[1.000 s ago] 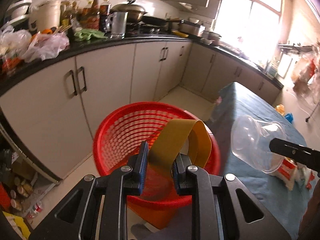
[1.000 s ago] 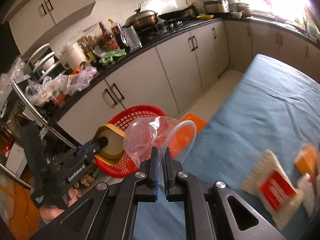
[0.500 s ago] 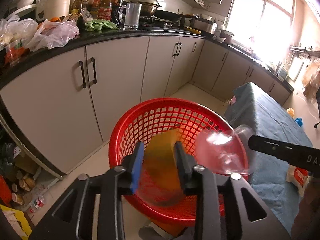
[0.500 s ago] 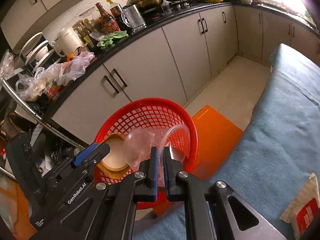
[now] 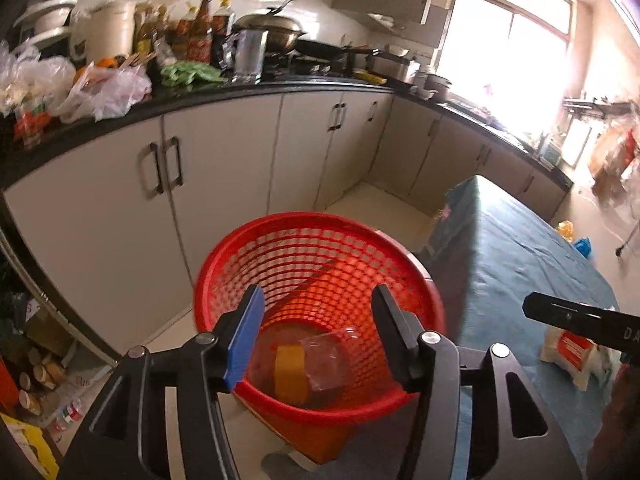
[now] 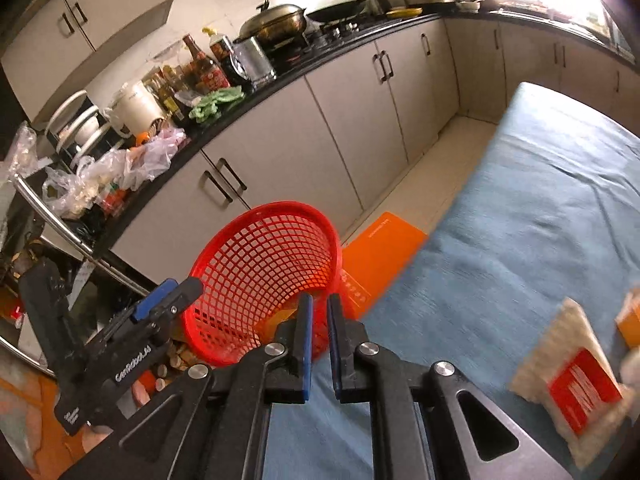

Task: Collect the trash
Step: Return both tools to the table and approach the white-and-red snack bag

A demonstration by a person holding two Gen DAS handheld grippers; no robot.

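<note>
Where the left wrist view looks down, the left gripper [image 5: 318, 300] is opening, nothing between its jaws; a yellow strip [image 5: 291, 374] and crumpled clear plastic cup [image 5: 326, 358] lie inside the round red mesh basket [image 5: 320, 224]. Right wrist view: the right gripper [image 6: 318, 306], narrowly parted and opening, holds nothing above the basket rim.

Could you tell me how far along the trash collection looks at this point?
Done: a yellow tape roll and a clear plastic cup lie in the red basket. In hand: nothing; the left gripper and right gripper are opening, empty. Left: a red-and-white packet on the blue tablecloth.
</note>
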